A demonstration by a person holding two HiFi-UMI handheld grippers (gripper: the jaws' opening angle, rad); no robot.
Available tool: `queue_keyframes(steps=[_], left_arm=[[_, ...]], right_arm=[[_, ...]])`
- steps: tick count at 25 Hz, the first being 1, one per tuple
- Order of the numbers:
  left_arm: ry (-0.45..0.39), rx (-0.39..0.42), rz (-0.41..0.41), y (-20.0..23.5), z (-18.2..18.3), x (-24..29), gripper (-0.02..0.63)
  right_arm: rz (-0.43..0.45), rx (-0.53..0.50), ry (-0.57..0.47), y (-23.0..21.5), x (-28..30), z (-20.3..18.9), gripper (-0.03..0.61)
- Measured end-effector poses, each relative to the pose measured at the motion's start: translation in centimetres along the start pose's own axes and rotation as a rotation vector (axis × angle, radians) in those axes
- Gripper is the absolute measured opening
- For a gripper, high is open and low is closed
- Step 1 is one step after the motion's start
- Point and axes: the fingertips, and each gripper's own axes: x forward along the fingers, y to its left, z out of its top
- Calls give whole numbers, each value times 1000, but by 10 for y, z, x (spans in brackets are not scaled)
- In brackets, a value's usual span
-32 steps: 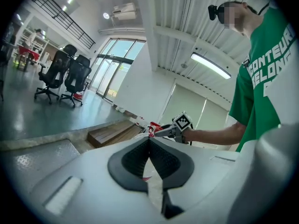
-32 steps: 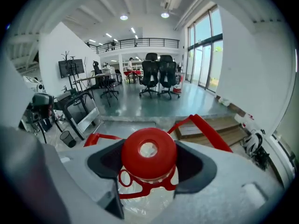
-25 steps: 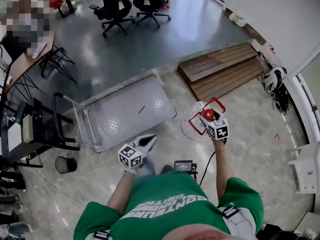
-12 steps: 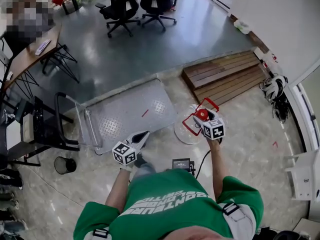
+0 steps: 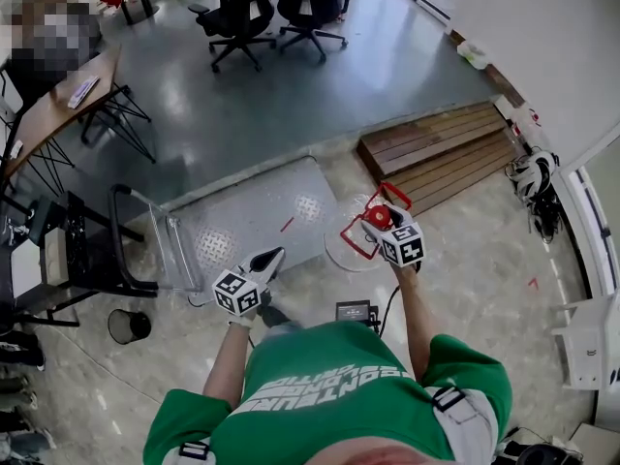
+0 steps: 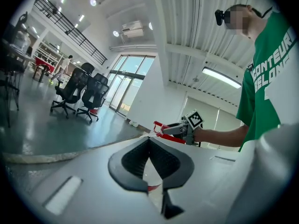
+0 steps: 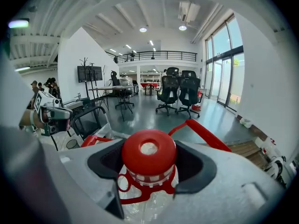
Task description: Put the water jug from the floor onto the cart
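Jug (image 7: 149, 154) upright, axis vertical, cap up; right gripper (image 7: 149, 168) clamped on its neck, under the cap. Body apparently at cart's (image 5: 247, 223) near corner. Left gripper (image 6: 149, 141) closed, empty.

Water jug (image 7: 148, 158) cut off below

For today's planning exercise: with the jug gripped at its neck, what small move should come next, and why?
Probably swing the water jug left over the cart: the right gripper clamps its neck under the red cap, but it is beside the cart's right edge.
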Motion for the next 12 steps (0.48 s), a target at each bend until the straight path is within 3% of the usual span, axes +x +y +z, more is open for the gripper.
queue_keyframes(steps=[12], left_arm=[[-35, -24, 31, 60, 20, -38, 9]], right_arm=[[14, -47, 15, 34, 51, 42, 301]])
